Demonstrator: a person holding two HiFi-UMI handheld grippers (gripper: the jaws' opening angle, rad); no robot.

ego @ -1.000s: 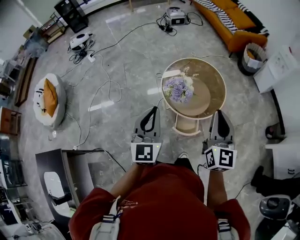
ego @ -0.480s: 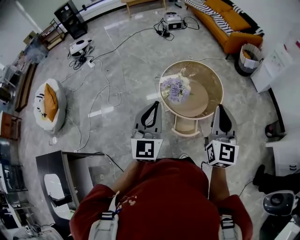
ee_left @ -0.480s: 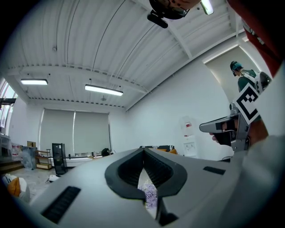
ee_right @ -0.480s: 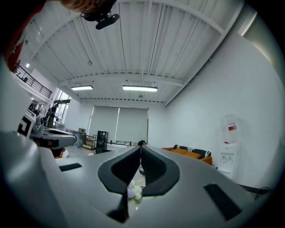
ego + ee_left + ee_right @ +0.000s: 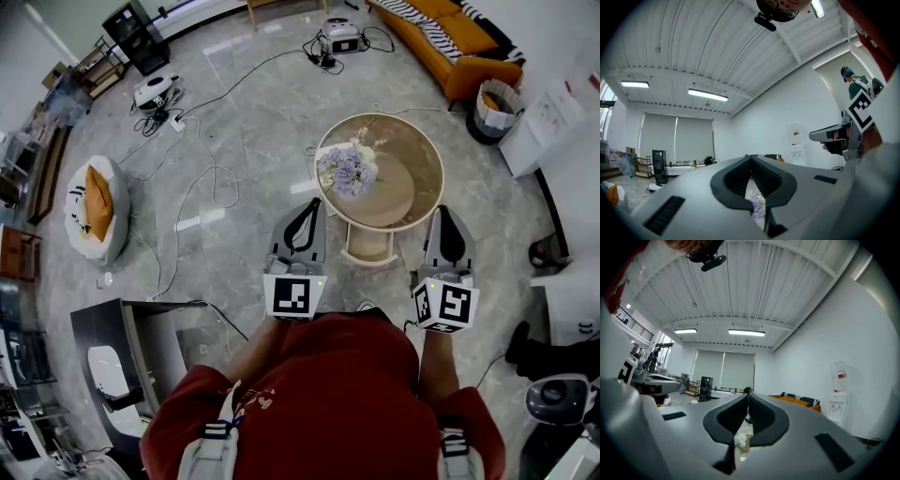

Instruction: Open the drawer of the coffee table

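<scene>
A round glass-topped coffee table point(image 5: 417, 150) stands on the grey floor ahead, with a bunch of purple flowers point(image 5: 345, 171) on it. A cream drawer point(image 5: 367, 246) sticks out from under its near edge, toward me. My left gripper point(image 5: 309, 203) hovers level to the left of the drawer, jaws shut and empty. My right gripper point(image 5: 444, 212) hovers to the drawer's right, also shut on nothing. Neither touches the table. In the left gripper view the shut jaws point(image 5: 751, 158) frame the flowers point(image 5: 757, 206); the right gripper view shows its own shut tips point(image 5: 748, 393).
An orange sofa point(image 5: 450, 37) and a wicker basket point(image 5: 495, 103) lie beyond the table at right. Cables point(image 5: 202, 178) trail over the floor at left, near a white beanbag point(image 5: 94, 206). A dark cabinet point(image 5: 141, 347) stands at my near left.
Both grippers have risen and drifted slightly, still shut. The table and its drawer sit a little higher in the head view; the drawer stands out as before.
</scene>
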